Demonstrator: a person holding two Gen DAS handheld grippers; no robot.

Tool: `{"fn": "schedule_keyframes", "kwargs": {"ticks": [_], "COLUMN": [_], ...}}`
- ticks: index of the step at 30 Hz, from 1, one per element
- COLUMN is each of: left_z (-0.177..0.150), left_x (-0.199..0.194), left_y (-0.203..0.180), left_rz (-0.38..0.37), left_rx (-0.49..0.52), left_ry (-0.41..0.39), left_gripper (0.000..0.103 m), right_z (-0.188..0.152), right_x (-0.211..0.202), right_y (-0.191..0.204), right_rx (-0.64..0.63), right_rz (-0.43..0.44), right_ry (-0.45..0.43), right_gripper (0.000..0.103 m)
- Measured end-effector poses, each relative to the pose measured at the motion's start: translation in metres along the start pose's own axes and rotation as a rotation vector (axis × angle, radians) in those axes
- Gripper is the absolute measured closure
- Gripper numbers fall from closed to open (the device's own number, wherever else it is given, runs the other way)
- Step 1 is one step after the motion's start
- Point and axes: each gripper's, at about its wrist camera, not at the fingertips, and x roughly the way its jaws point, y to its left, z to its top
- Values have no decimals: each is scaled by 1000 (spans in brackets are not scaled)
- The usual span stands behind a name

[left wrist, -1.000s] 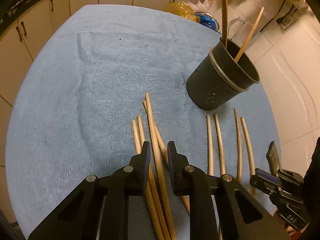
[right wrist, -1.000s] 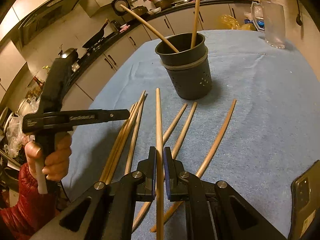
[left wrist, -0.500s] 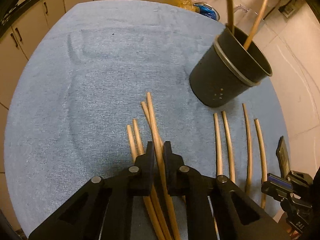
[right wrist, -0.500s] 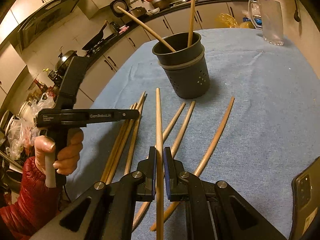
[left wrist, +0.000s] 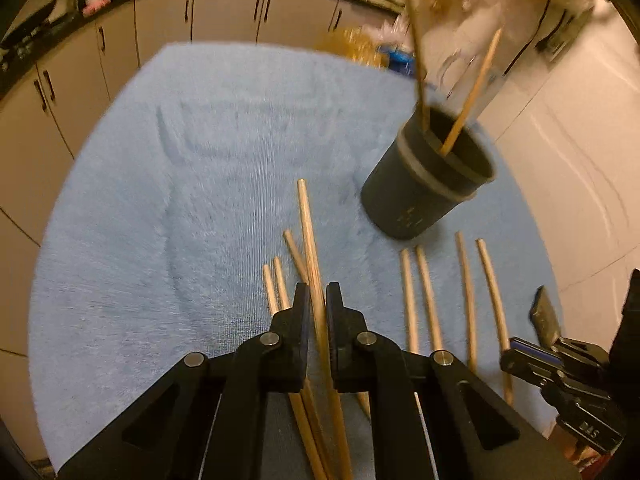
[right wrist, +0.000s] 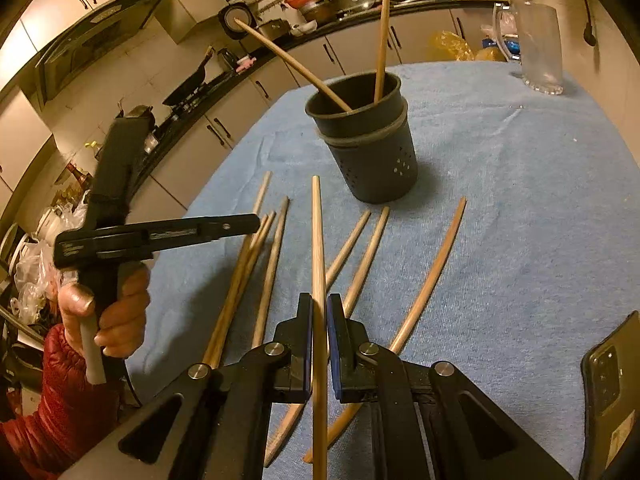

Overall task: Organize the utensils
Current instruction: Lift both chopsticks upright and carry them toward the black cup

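Both grippers grip wooden chopsticks over a blue towel [left wrist: 160, 240]. In the left wrist view, my left gripper [left wrist: 318, 292] is shut on one chopstick [left wrist: 307, 232], raised above several loose chopsticks [left wrist: 426, 292] lying on the towel. A dark perforated cup [left wrist: 424, 196] with two chopsticks in it stands ahead to the right. In the right wrist view, my right gripper [right wrist: 319, 304] is shut on another chopstick [right wrist: 317, 236] that points at the cup [right wrist: 368, 152]. The left gripper [right wrist: 252, 224] shows at left, held by a hand [right wrist: 120, 320].
A phone [right wrist: 612, 392] lies at the towel's near right edge. At the far right corner stands a glass jug [right wrist: 538, 48]. Kitchen cabinets [left wrist: 120, 40] and a cluttered counter ring the table. My right gripper [left wrist: 516, 354] shows at lower right in the left wrist view.
My left gripper closed its jaws on a chopstick and lifted it off the pile. The right gripper stayed still with its chopstick.
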Motion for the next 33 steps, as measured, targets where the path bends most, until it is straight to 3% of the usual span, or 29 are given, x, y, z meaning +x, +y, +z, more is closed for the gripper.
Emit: {"fn": "schedule_keyframes", "kwargs": {"ticks": [9,15,20,28,33], "left_z": [-18,-25,-22,-3,3], "left_x": [-66,-92,-78,-3,32], "left_y": [-29,-41,-33,1,3], "left_rz": [7,-37,-49,-83,-45], "left_rx": [58,95,85,-52,-107], "left_ry": [-195,-243,-148,92,176], "left_gripper": [96,96,96,96,96], "right_z": [-7,-9,-5,-10,-11], "right_x": [-47,-63,-58,-51,-51], "right_y": [33,36,30,21,15], "right_rx": [-99,-74,-35,15,25], "right_rz": [-17,7,1,23,24], "right_ry": [-264,-338,-305,-264,-258], "right_gripper": [95,95,95,95,95]}}
